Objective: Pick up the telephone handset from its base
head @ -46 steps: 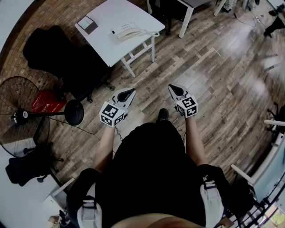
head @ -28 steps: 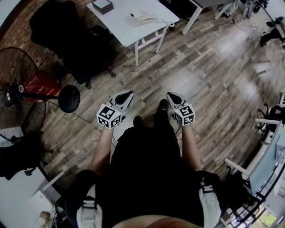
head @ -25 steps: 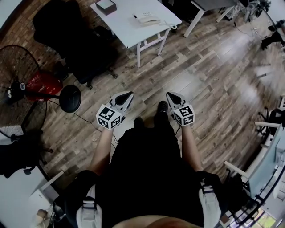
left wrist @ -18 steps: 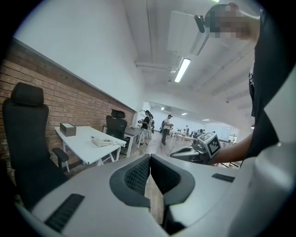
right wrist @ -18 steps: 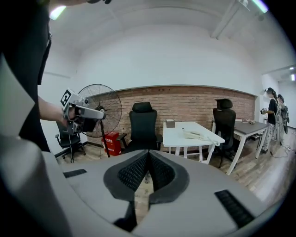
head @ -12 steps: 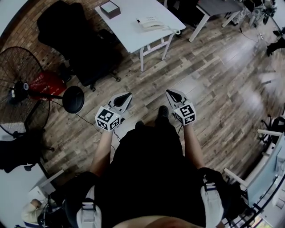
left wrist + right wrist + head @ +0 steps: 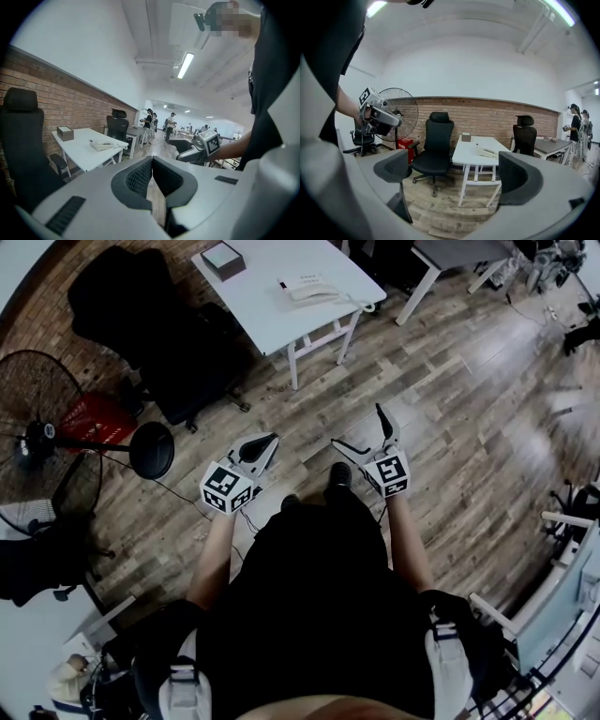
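Barely begun, judging by how things lie: no lift, no grasp, not even a reach. Stands on the wooden floor [image 7: 441, 399] well apart from the white table [image 7: 267, 324], with both grippers held out in front at about waist height. Keeps the left gripper [image 7: 273, 437] clenched on nothing, its pads meeting with no gap in the left gripper view [image 7: 152, 164]. Holds the right gripper [image 7: 356, 425] released and spread wide, its jaws having just been opening, with nothing between them but floor, a black chair [image 7: 436, 150] and the far table in the right gripper view [image 7: 452, 171]. Finds the telephone [image 7: 309, 289] toward the table's right edge as the head view shows it, apart from a small box [image 7: 223, 259] near the opposite corner. Shows the handset [image 7: 315, 294] apparently lying on its base [image 7: 298, 285], though too small to be sure of the fit. Leaves almost everything to do: close the distance to the table, bring an open gripper over the handset, shut on it, and lift it clear.
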Demonstrator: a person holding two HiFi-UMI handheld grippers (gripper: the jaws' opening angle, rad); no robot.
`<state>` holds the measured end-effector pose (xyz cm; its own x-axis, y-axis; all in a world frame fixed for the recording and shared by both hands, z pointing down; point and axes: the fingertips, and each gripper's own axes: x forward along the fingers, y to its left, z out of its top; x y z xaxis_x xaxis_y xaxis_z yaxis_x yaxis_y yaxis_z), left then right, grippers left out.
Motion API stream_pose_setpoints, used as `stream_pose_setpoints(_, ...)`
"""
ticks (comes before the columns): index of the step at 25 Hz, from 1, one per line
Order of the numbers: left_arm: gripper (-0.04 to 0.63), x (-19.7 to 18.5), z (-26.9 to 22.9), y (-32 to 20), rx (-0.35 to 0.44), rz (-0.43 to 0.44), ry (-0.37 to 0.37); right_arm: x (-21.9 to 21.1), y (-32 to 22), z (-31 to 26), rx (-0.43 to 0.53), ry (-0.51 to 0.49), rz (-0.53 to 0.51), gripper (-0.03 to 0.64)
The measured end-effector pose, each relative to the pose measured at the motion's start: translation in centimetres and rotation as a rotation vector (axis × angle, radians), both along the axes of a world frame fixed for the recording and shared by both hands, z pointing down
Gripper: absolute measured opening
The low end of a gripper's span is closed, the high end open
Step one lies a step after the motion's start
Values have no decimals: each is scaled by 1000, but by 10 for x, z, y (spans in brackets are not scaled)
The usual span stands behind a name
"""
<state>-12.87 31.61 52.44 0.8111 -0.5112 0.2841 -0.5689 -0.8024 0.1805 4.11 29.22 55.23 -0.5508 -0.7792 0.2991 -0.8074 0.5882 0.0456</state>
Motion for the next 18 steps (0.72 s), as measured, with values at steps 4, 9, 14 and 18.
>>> stream_pose_setpoints(4, 20, 9, 2, -6, -9, -6, -1, 7, -4, 2, -15, -12, -11, 580)
stream_pose_setpoints(9, 20, 24, 3, -17, -12, -20, -23, 28, -12, 13, -23, 7, -35, 580)
stream_pose_setpoints(14, 20, 46, -1, -24, -8, -26, -31, 46, -27, 5, -21, 2, -44, 580)
stream_pose_setpoints(18, 20, 65, -5, -33, -4, -44, -27, 68, -43, 10, -23, 29, -50, 580)
